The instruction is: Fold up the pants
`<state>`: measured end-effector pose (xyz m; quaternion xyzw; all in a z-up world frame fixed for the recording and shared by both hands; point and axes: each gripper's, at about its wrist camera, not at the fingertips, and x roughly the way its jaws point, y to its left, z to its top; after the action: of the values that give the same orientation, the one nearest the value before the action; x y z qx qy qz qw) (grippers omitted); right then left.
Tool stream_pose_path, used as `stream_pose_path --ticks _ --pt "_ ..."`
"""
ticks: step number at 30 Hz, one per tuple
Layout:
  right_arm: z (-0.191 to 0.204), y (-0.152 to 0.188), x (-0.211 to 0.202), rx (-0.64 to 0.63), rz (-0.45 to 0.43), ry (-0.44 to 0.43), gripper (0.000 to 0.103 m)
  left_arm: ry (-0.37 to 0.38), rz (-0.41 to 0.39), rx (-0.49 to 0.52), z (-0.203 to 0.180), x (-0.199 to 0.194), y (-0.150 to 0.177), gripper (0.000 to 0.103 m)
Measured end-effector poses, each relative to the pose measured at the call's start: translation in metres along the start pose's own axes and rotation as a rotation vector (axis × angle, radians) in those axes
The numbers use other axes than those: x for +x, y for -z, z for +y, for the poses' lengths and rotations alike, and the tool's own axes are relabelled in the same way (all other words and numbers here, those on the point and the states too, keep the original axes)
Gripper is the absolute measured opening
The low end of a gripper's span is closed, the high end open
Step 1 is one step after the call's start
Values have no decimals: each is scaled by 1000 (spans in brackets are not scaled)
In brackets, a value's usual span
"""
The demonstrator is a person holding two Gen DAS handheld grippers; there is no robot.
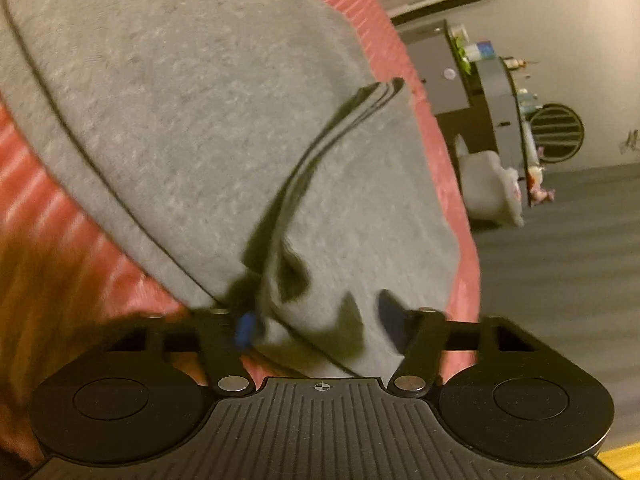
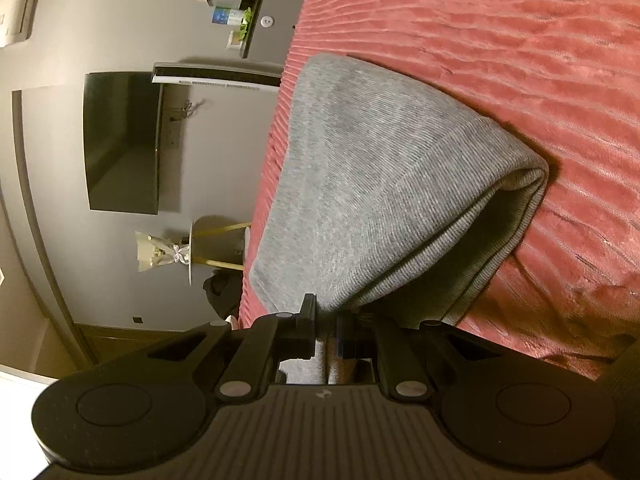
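Observation:
Grey pants (image 1: 180, 112) lie on a red ribbed bedspread (image 1: 48, 216), with folded layered edges showing as dark lines. In the left wrist view my left gripper (image 1: 316, 320) has its fingers spread apart with the grey cloth between and over them; the view is blurred. In the right wrist view the pants (image 2: 360, 184) are lifted in a folded drape, their doubled edge hanging open at the right. My right gripper (image 2: 326, 330) is shut on the near edge of the pants.
The red bedspread (image 2: 520, 40) fills the right of the right wrist view. Past the bed's edge are a dark TV (image 2: 120, 140), a small round side table (image 2: 200, 248), a dark shelf unit (image 1: 500, 112) with small items, and grey carpet (image 1: 560, 248).

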<state>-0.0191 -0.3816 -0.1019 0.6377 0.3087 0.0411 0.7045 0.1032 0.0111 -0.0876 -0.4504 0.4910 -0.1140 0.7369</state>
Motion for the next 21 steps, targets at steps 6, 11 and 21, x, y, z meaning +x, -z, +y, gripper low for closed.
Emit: stream_pose_path --ticks 6,11,21 --pt "5 1 -3 -44 8 -19 9 104 -214 316 -46 -42 -4 17" --pt "17 6 9 -164 82 57 12 -181 -288 622 -61 -39 11 22" --pt "58 31 17 -489 142 425 51 -420 -444 444 -43 -51 3 57"
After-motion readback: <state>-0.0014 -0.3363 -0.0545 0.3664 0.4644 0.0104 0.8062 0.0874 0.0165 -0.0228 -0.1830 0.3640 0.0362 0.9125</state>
